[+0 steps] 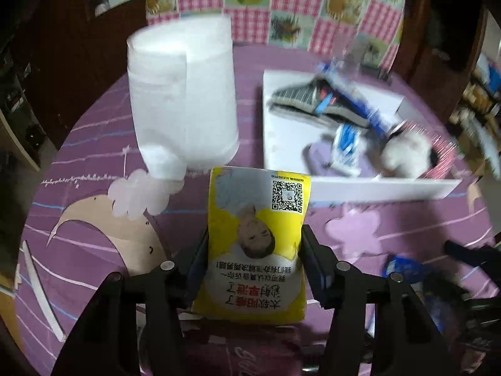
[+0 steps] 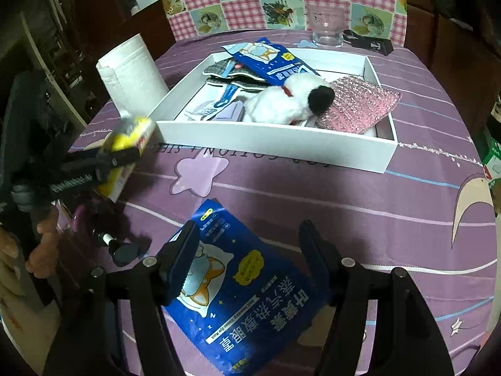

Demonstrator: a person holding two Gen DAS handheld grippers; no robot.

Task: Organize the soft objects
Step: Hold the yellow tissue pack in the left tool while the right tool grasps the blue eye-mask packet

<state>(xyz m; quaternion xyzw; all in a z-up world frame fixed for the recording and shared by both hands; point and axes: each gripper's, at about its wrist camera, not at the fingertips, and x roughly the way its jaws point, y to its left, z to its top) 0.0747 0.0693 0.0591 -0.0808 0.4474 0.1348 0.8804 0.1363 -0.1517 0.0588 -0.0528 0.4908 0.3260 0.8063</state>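
My left gripper [image 1: 255,244] is shut on a yellow tissue pack [image 1: 258,241] and holds it above the purple tablecloth, just left of the white tray [image 1: 375,188]. It shows in the right wrist view [image 2: 125,153] at the tray's left corner. The tray [image 2: 269,147] holds a white plush dog [image 2: 288,100], a pink sparkly cloth [image 2: 360,106], a blue sachet [image 2: 269,59] and grey fabric pieces [image 2: 231,72]. My right gripper [image 2: 250,244] is open, its fingers on either side of a blue eye-mask sachet [image 2: 244,288] lying flat on the table.
A tall white paper roll [image 1: 184,94] stands left of the tray, close behind the tissue pack. A glass cup [image 2: 327,28] and a black object [image 2: 369,42] stand behind the tray. A small dark item [image 2: 122,247] lies near the person's hand at left.
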